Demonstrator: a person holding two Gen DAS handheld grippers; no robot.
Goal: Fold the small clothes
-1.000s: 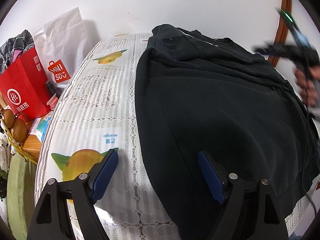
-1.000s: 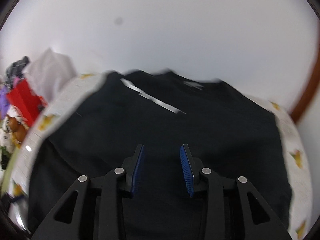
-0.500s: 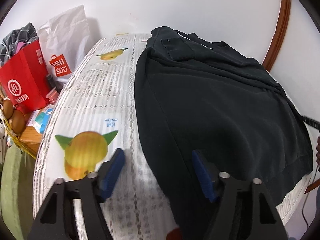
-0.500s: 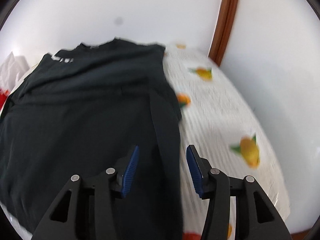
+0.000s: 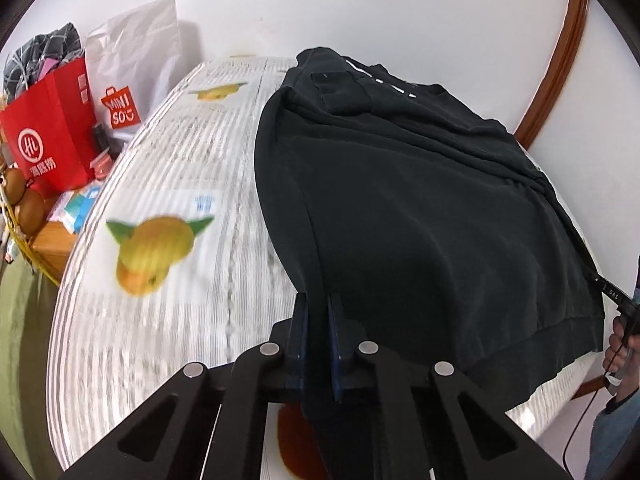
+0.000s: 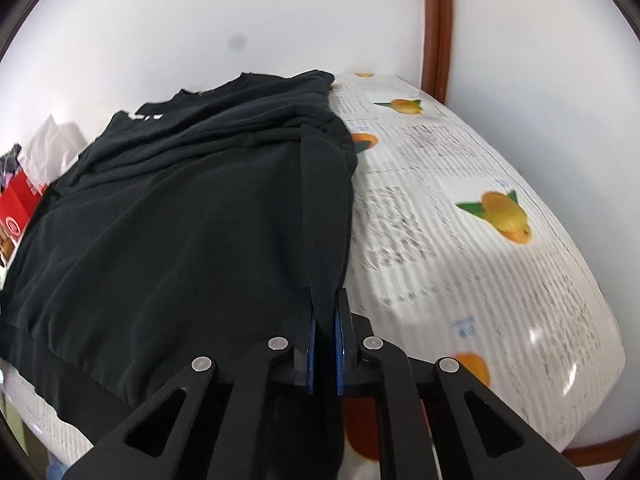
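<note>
A black sweatshirt (image 5: 420,208) lies spread on a table under a white cloth printed with fruit (image 5: 168,184); its sleeves are folded in over the body. My left gripper (image 5: 318,304) is shut on the sweatshirt's near left hem corner, with fabric pinched between the blue pads. My right gripper (image 6: 325,300) is shut on the near right hem corner of the sweatshirt (image 6: 180,220). In the left wrist view the right gripper's tip (image 5: 616,296) and the hand holding it show at the right edge.
A red paper bag (image 5: 48,140) and a white MINISO bag (image 5: 128,72) stand off the table's left side, beside a basket of brown fruit (image 5: 20,208). A white wall and a brown wooden frame (image 6: 436,28) lie behind. Bare cloth (image 6: 460,220) stretches right of the sweatshirt.
Both grippers went from open to shut on the sweatshirt's near hem corners. The right gripper swung from over the garment's middle to its right edge; the left shifted slightly onto the left edge.
</note>
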